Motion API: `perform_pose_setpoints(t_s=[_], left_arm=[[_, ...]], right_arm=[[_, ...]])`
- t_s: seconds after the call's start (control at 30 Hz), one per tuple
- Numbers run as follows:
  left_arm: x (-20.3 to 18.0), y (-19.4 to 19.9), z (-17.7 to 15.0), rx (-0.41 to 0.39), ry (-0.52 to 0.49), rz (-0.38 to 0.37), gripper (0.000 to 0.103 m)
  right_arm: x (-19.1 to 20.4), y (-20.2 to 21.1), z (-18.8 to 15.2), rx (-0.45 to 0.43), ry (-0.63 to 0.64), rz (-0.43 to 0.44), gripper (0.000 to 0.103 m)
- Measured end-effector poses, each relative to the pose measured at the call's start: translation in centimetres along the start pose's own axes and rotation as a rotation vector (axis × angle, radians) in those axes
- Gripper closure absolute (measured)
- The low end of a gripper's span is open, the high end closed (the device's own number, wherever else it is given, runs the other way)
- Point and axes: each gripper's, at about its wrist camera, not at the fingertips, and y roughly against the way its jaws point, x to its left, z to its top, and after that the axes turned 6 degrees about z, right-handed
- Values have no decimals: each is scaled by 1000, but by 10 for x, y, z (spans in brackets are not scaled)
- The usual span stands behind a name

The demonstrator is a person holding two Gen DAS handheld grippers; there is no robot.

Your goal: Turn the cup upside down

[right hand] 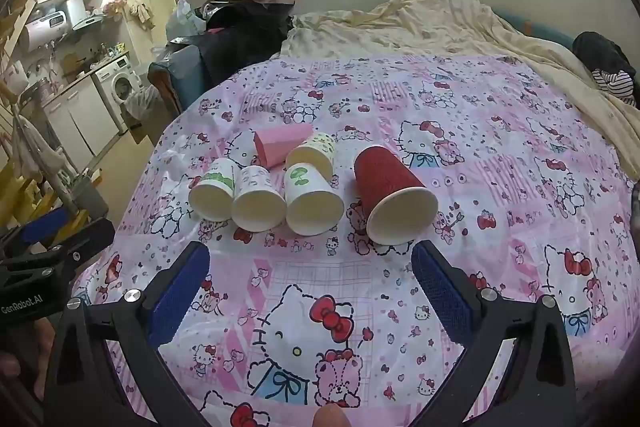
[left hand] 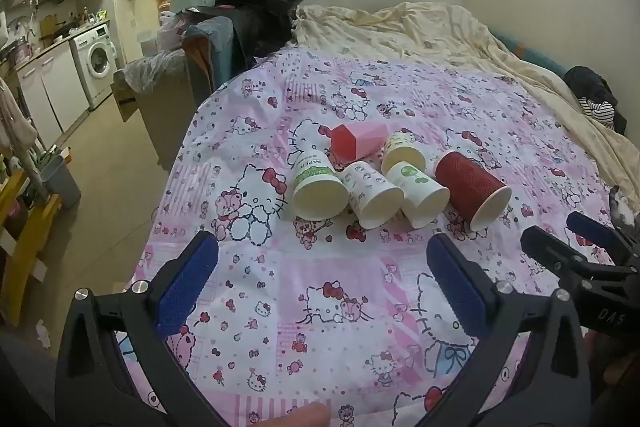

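Several cups lie on their sides on a pink Hello Kitty cloth point(left hand: 320, 307), mouths toward me. A red cup point(left hand: 470, 189) point(right hand: 390, 193) lies at the right. Three white paper cups lie in a row to its left: one with green dots point(right hand: 310, 201), one with small prints point(right hand: 258, 201), one with green print point(right hand: 214, 195). Behind them lie a pink cup point(right hand: 280, 143) and a cream cup point(right hand: 314, 155). My left gripper point(left hand: 320, 259) is open and empty, short of the row. My right gripper point(right hand: 310, 267) is open and empty, just short of the red cup; it also shows in the left wrist view point(left hand: 576, 235).
The cloth covers a bed; a rumpled cream blanket point(right hand: 420, 23) lies behind it. Dark bags point(left hand: 260, 7) pile at the far left corner. A kitchen with a washing machine point(left hand: 98, 63) lies left, past bare floor. Dark clothes point(left hand: 592, 95) lie at far right.
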Motion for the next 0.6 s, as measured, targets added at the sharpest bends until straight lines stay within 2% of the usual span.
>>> perform_pose_setpoints(t_s=[0.6], left_arm=[[0, 0, -2, 1, -4, 5, 0]], right_arm=[[-1, 2, 0, -6, 4, -4, 0]])
